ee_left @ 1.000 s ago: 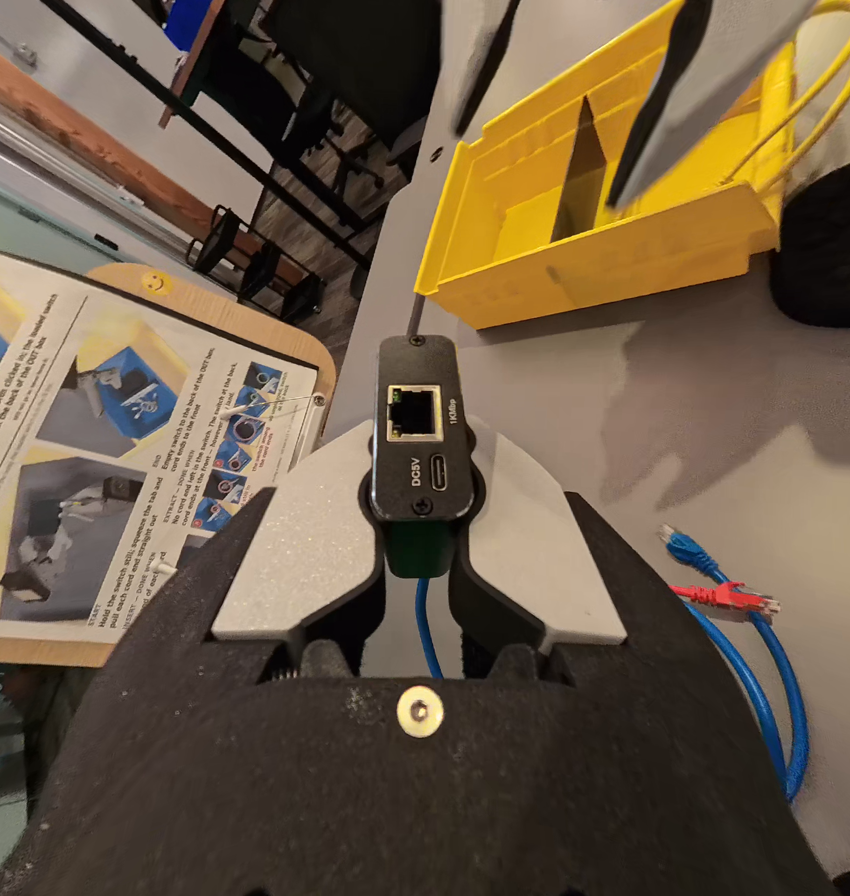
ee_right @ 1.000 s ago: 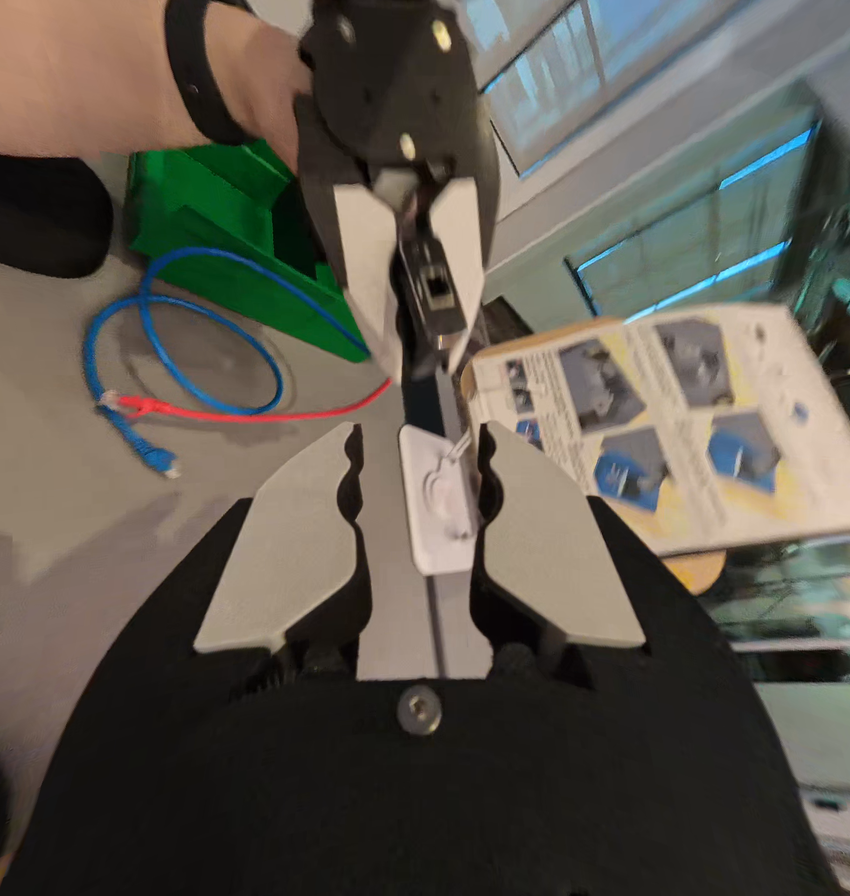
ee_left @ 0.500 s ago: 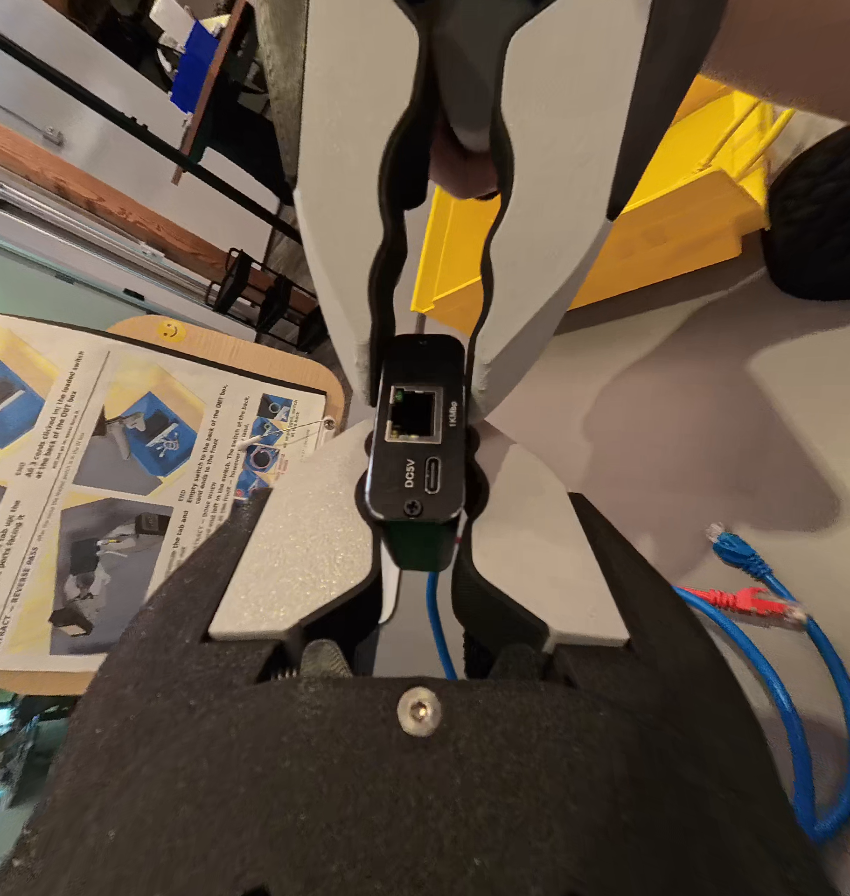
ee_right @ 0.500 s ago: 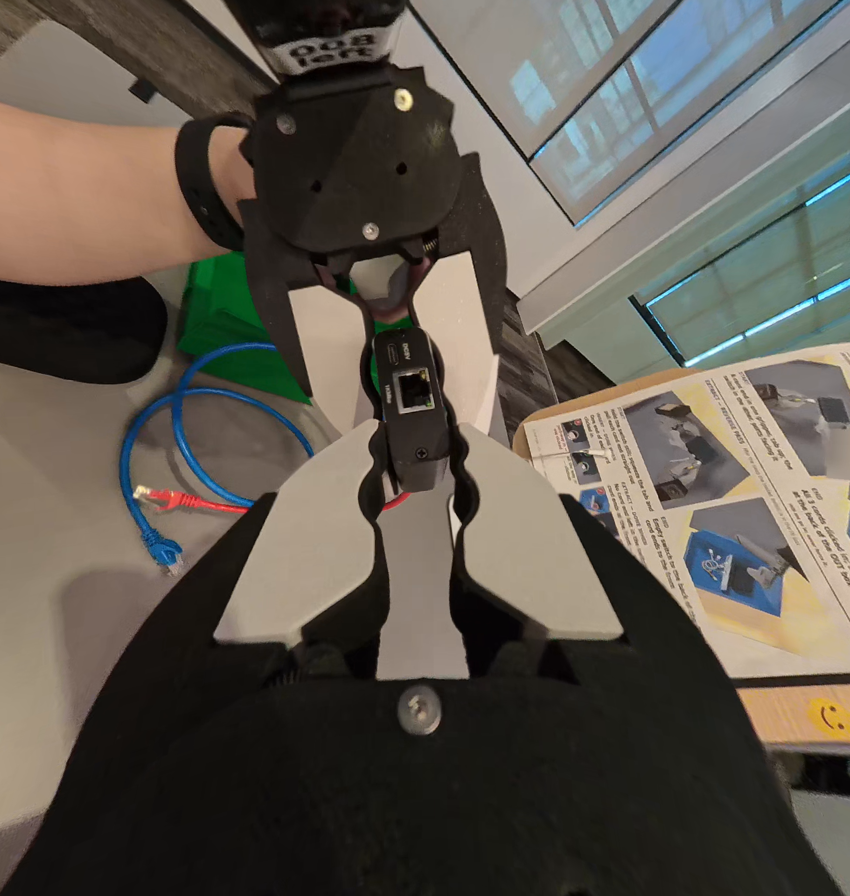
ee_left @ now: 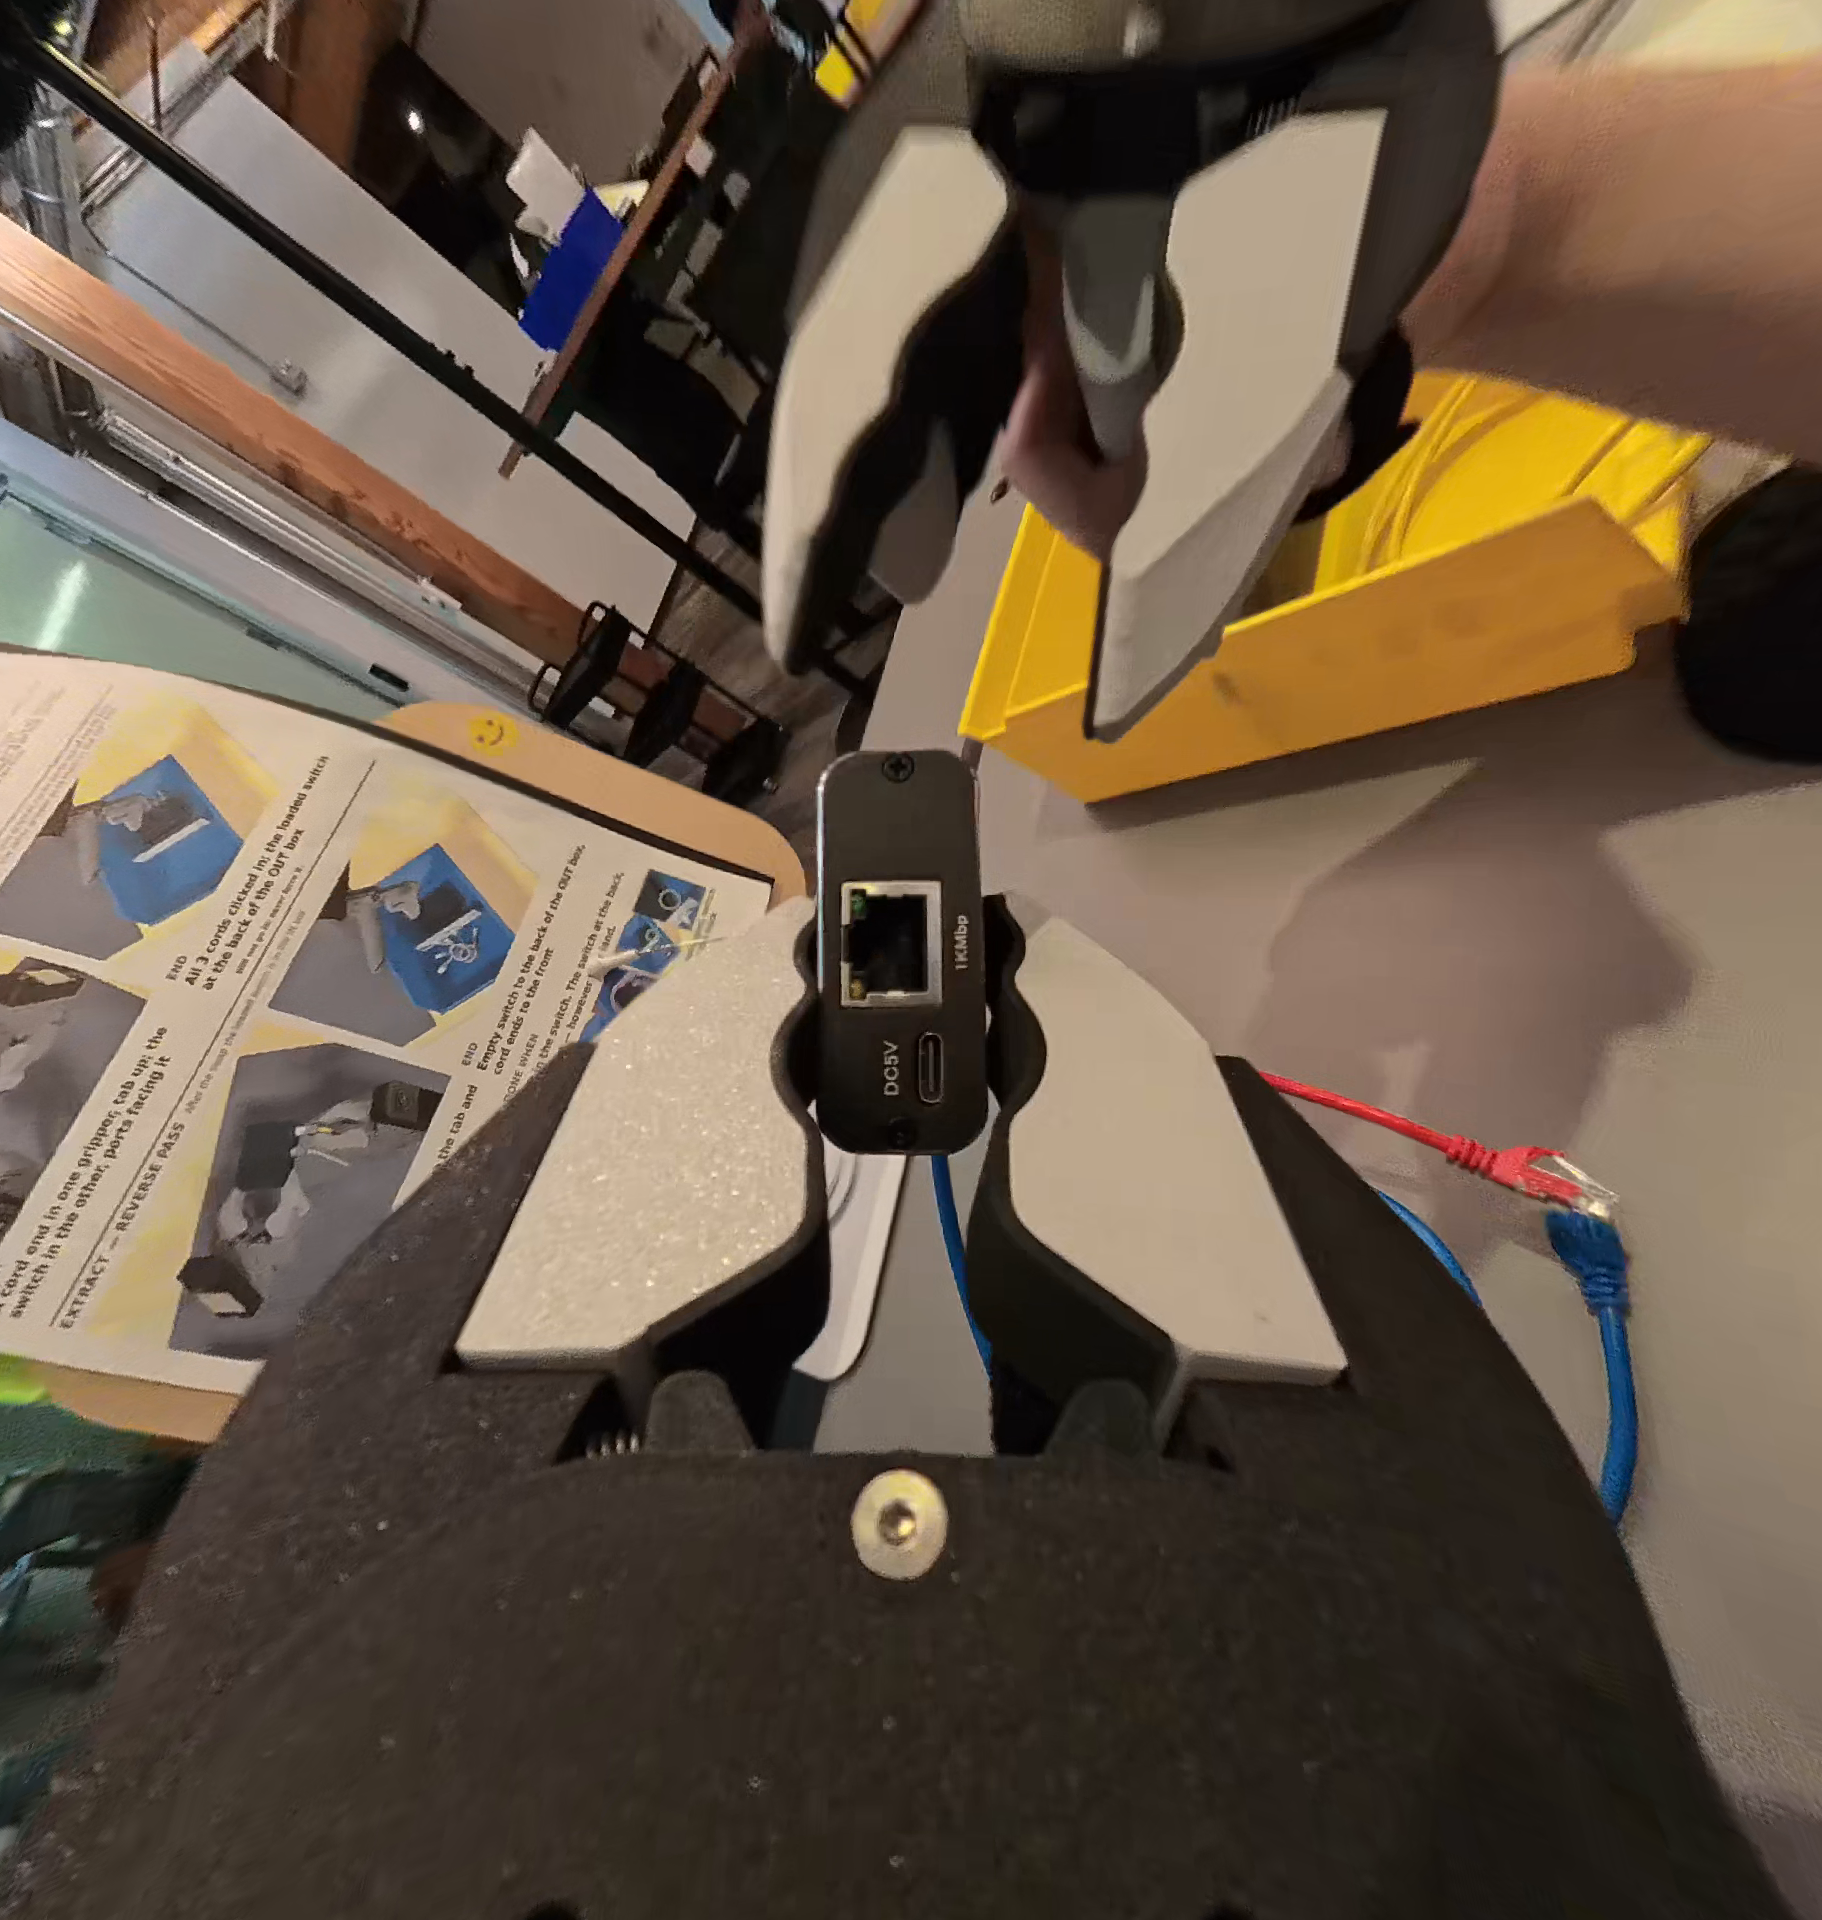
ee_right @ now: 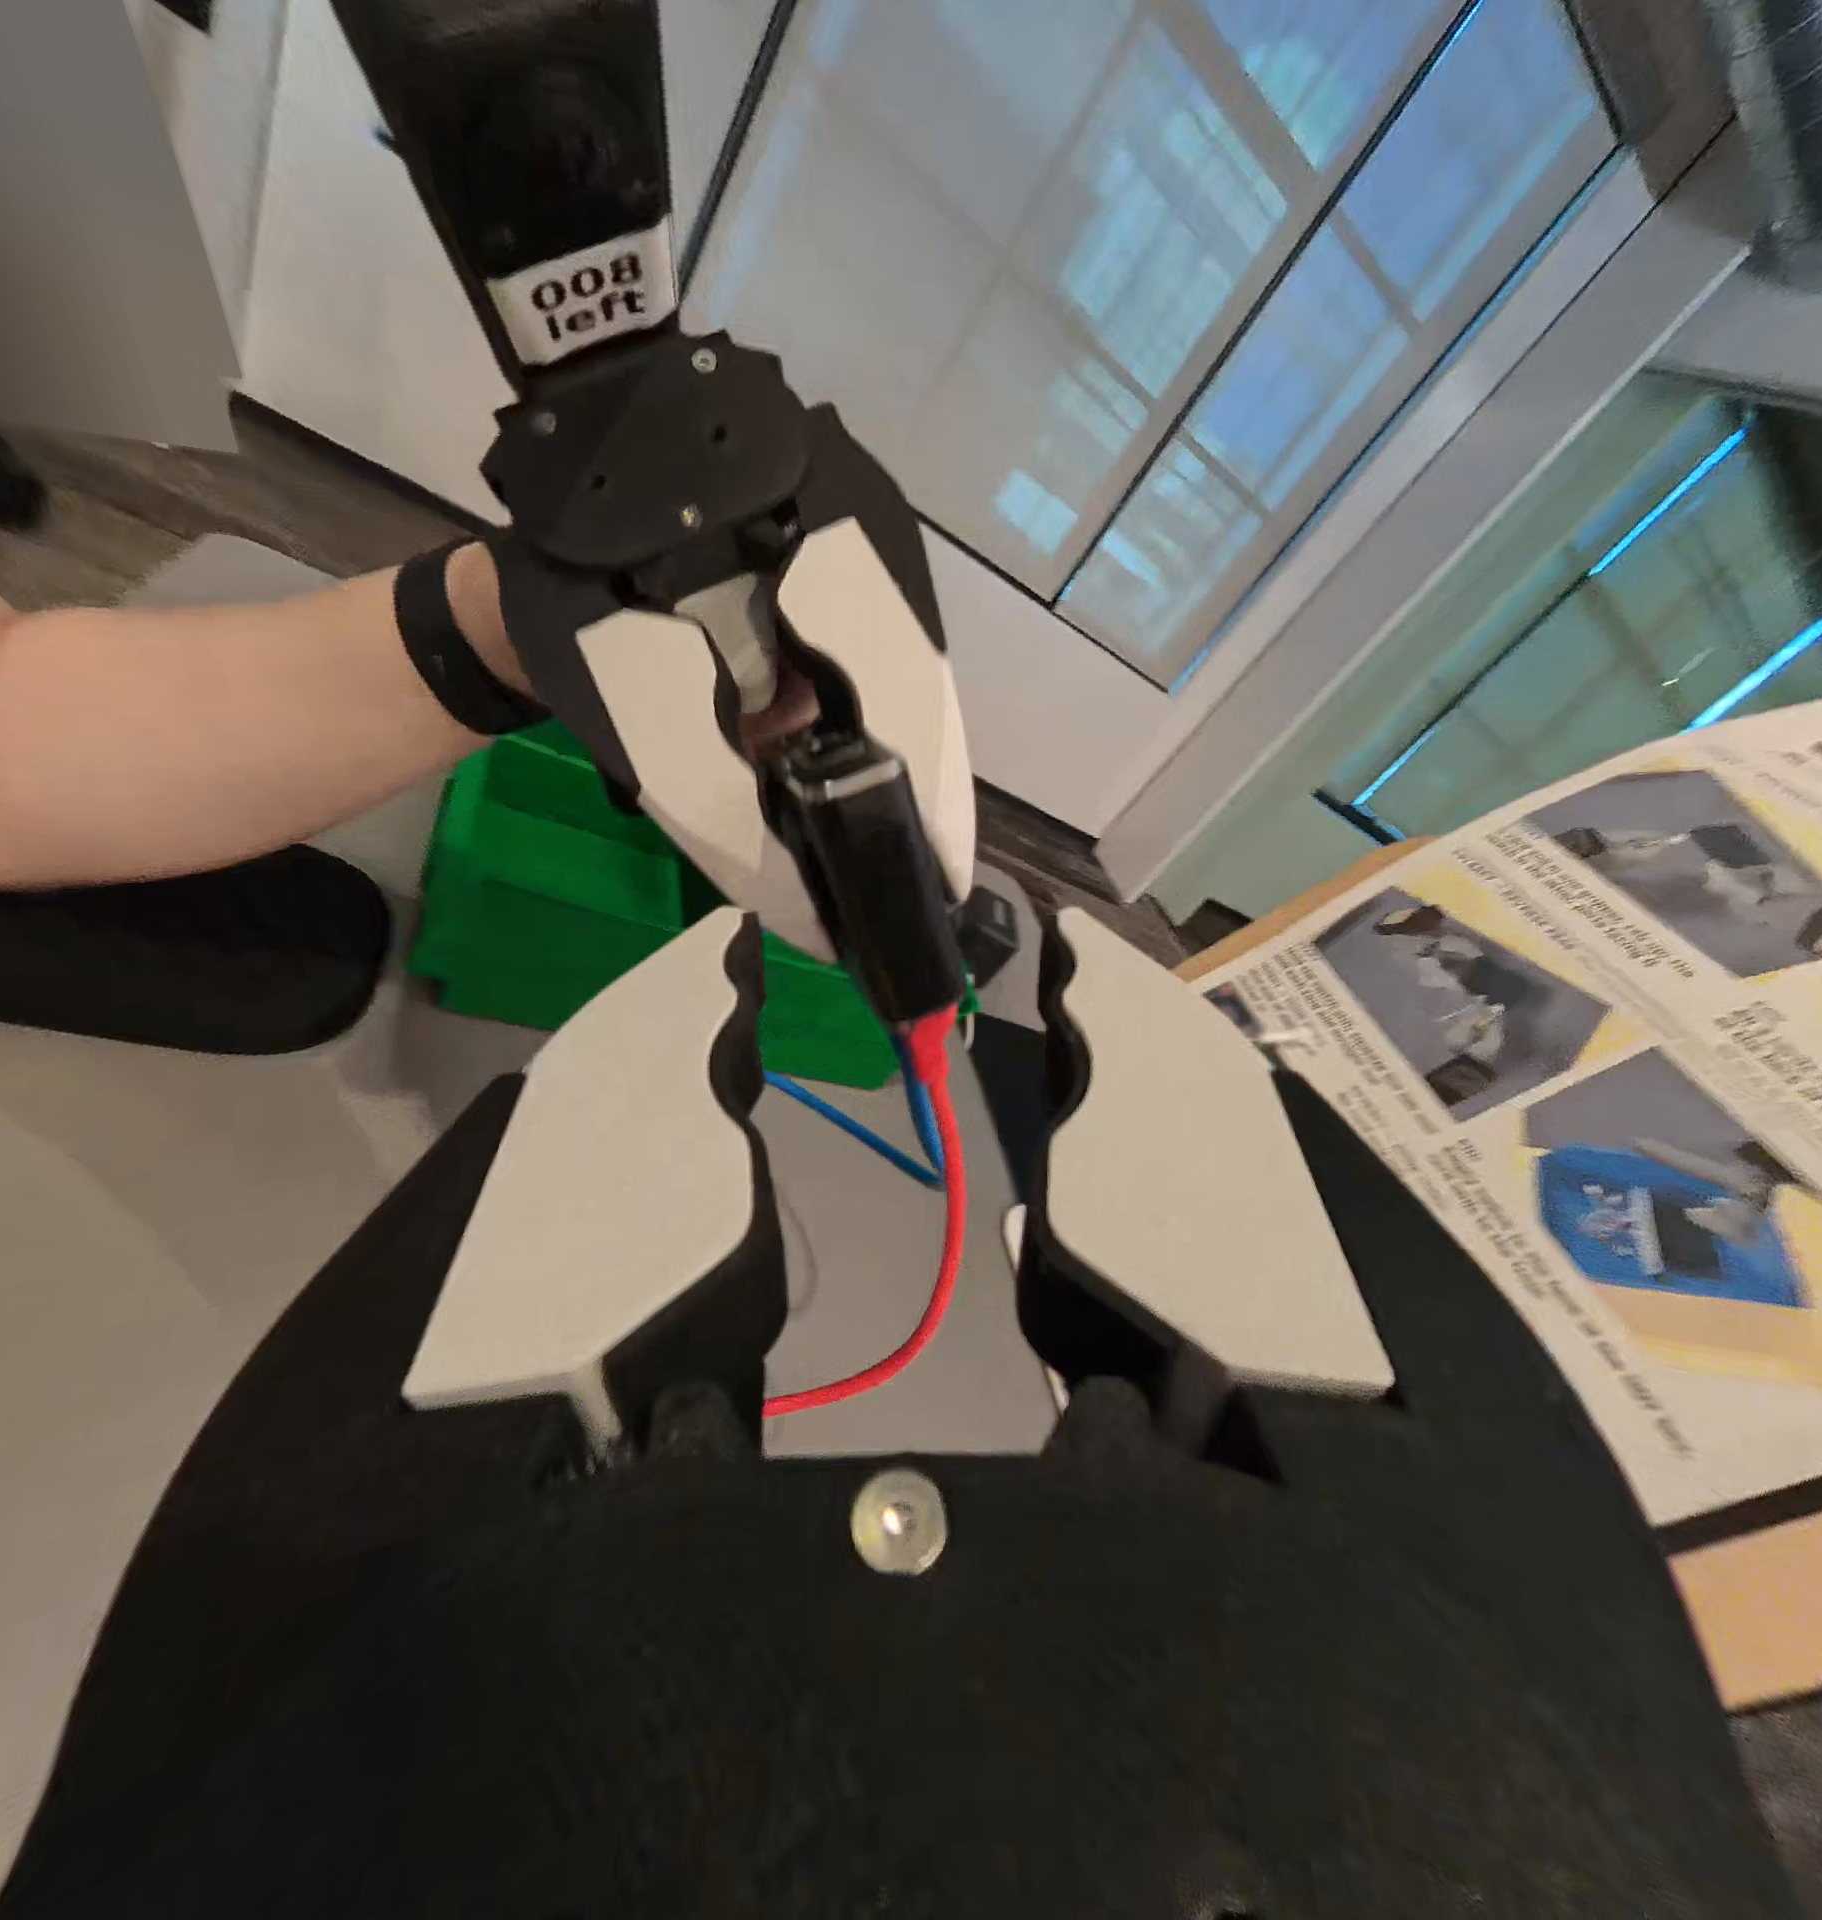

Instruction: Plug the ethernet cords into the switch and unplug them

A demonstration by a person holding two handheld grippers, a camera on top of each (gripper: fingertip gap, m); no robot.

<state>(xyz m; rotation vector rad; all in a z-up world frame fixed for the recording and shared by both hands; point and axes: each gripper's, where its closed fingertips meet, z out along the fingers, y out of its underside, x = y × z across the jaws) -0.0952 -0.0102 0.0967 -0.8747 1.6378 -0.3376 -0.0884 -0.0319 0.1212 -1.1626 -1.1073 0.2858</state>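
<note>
Left tool (ee_left: 902, 997) clamps the black switch (ee_left: 902, 956), right tool (ee_right: 902, 997) gapes beside it; beyond, a yellow bin (ee_left: 1333, 644) holds yellow cord (ee_left: 1447, 457), behind, a green bin (ee_right: 543, 883).

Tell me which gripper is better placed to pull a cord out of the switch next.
Right, probably. The right gripper is open and empty, facing the red cord plugged into the switch. The left gripper is shut on the switch, so it is occupied steadying it.

Blurred right gripper (ee_left: 1000, 613) overhead (wrist cut off), yellow bin (ee_left: 1302, 665) partly hidden behind it
</note>
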